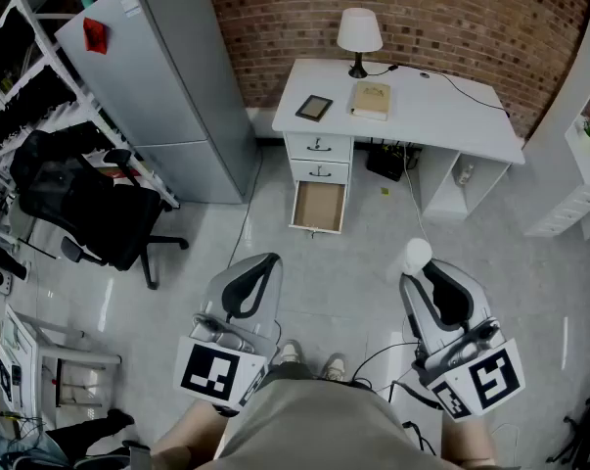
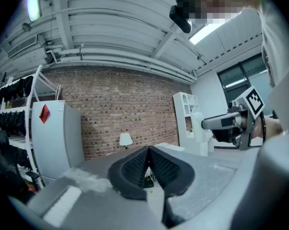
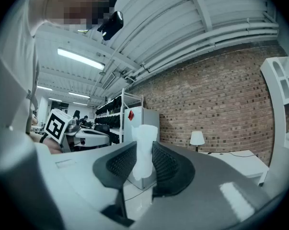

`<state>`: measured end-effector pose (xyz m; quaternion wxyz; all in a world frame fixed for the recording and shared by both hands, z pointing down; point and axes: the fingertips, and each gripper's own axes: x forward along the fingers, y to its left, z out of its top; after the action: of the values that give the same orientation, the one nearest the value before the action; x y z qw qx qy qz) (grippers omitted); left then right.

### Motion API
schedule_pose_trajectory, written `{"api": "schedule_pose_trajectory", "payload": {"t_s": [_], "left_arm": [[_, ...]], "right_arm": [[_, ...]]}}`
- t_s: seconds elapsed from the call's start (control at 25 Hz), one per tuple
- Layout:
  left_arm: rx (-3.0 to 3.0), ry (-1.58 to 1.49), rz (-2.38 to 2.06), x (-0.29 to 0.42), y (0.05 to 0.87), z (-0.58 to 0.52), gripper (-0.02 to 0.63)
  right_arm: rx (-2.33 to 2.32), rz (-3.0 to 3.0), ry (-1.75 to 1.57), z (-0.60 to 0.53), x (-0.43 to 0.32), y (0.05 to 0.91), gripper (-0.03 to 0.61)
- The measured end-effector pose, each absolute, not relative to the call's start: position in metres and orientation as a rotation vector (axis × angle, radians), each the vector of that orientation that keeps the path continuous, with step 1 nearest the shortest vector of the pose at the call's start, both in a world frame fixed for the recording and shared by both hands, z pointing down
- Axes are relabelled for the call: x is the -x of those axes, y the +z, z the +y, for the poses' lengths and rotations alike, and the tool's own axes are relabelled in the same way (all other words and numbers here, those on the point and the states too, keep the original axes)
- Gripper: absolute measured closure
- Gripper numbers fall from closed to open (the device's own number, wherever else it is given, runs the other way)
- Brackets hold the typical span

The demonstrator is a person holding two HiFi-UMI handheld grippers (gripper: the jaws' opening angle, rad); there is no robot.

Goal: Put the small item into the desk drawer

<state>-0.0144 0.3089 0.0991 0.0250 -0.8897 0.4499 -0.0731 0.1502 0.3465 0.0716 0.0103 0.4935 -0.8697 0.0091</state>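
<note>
My right gripper (image 1: pixel 422 274) is shut on a small white item (image 1: pixel 416 256) that sticks out past its tips; in the right gripper view the white item (image 3: pixel 144 150) stands between the dark pads (image 3: pixel 164 166). My left gripper (image 1: pixel 263 265) is shut and holds nothing, its jaws meeting at the tip (image 2: pixel 148 153). Both are held low in front of me, well short of the white desk (image 1: pixel 471 106). The desk's bottom drawer (image 1: pixel 318 207) is pulled out and looks empty. Two shut drawers sit above it.
On the desk are a white lamp (image 1: pixel 359 33), a tan book (image 1: pixel 371 99) and a dark tablet (image 1: pixel 313 108). A grey refrigerator (image 1: pixel 153 76) stands left of the desk, a black office chair (image 1: pixel 99 218) further left. Cables run on the floor by my feet.
</note>
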Motion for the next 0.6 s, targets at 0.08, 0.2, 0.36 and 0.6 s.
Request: {"api": "schedule_pose_trajectory", "payload": {"t_s": [0.08,0.2,0.36,0.6], "left_arm": [[2.753,-0.221,1.387,0.0151,0.0993,0.3088,0.611],[2.755,-0.221,1.379,0.0144,0.099,0.309,0.611],[2.753,-0.224,1.376,0.0123,0.0984,0.3083,0.611],[2.751,-0.248,1.377,0.0094,0.1018,0.3072,0.611]], "right_arm": [[-1.557,-2.704,0.048,0.3455,-0.1509,0.0746,0.476],[-1.569,-2.701,0.067,0.344,-0.1523,0.0766,0.476],[-1.57,-2.71,0.071,0.342,-0.1535,0.0755,0.476],[-1.577,-2.716,0.099,0.3396,-0.1569,0.0801,0.474]]}}
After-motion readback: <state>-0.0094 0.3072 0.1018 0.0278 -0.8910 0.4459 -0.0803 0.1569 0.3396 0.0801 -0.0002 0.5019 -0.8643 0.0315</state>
